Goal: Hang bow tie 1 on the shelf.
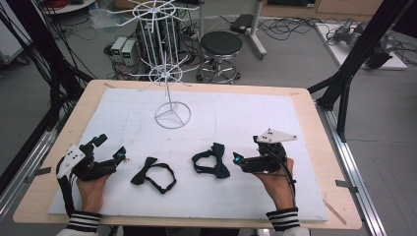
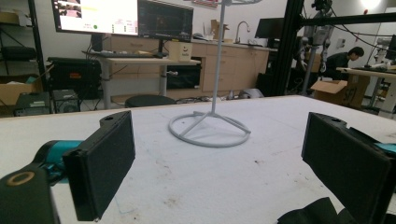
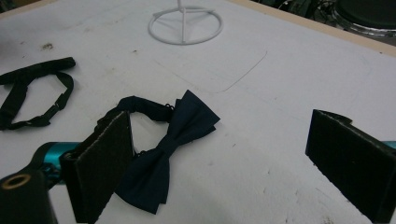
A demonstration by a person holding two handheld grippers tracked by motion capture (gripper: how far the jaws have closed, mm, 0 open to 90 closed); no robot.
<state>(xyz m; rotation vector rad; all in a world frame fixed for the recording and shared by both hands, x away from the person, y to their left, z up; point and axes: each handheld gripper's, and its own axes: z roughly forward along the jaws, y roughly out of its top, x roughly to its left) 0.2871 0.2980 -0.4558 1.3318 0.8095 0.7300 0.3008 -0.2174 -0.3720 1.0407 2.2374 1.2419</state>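
Observation:
Two dark bow ties lie on the white mat point(image 1: 236, 118). The left bow tie point(image 1: 153, 174) has its strap looped beside it, and a corner of it point(image 2: 313, 214) shows under my left gripper's right jaw. The navy bow tie point(image 1: 212, 162) point(image 3: 170, 149) lies just past my right gripper's left jaw. My left gripper point(image 1: 111, 146) point(image 2: 224, 163) is open, close to the left of the left bow tie, and holds nothing. My right gripper point(image 1: 246, 149) point(image 3: 219, 158) is open just right of the navy bow tie, with nothing between its pads.
A white wire display rack point(image 1: 167, 59) stands at the mat's far middle on a ring base point(image 1: 172, 115) point(image 2: 208, 130) point(image 3: 184, 23). The other bow tie point(image 3: 32, 91) lies far left in the right gripper view. A stool point(image 1: 221, 46) and cables sit on the floor beyond the table.

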